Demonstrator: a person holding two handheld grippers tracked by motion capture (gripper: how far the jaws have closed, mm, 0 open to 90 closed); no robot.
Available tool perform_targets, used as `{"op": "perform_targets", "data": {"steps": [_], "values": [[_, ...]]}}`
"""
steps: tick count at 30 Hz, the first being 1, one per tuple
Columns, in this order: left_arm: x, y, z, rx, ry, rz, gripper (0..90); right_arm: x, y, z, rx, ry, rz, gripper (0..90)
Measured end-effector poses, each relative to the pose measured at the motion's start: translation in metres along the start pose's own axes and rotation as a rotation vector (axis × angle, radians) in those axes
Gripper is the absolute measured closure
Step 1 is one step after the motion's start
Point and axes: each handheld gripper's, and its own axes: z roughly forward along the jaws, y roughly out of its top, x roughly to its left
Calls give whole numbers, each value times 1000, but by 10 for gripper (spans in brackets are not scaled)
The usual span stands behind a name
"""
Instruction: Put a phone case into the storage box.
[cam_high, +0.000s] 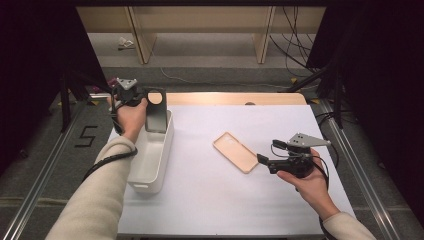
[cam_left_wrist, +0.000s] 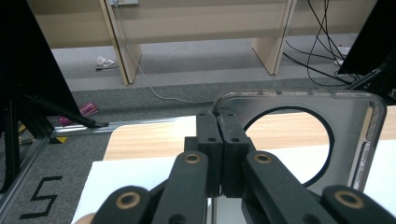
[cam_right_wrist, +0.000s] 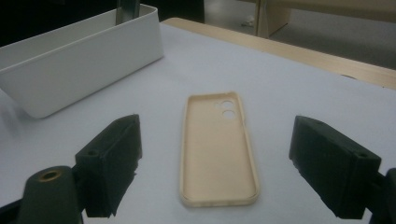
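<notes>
Right gripper (cam_right_wrist: 217, 163) wide open before beige case (cam_right_wrist: 218, 149)

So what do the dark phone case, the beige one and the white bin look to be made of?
Dark phone case: likely glossy hard plastic, its rim catching light. Beige phone case: probably soft matte silicone or rubber, no glare, rounded lip. White bin: apparently smooth moulded plastic, thin even walls, faint sheen.
</notes>
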Motion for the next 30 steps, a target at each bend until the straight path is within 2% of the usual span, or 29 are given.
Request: {"op": "perform_targets", "data": {"steps": [30], "values": [[-1, -13, 11, 45, 5, 8, 885, 0, 0, 0, 0, 7, 0, 176]]}}
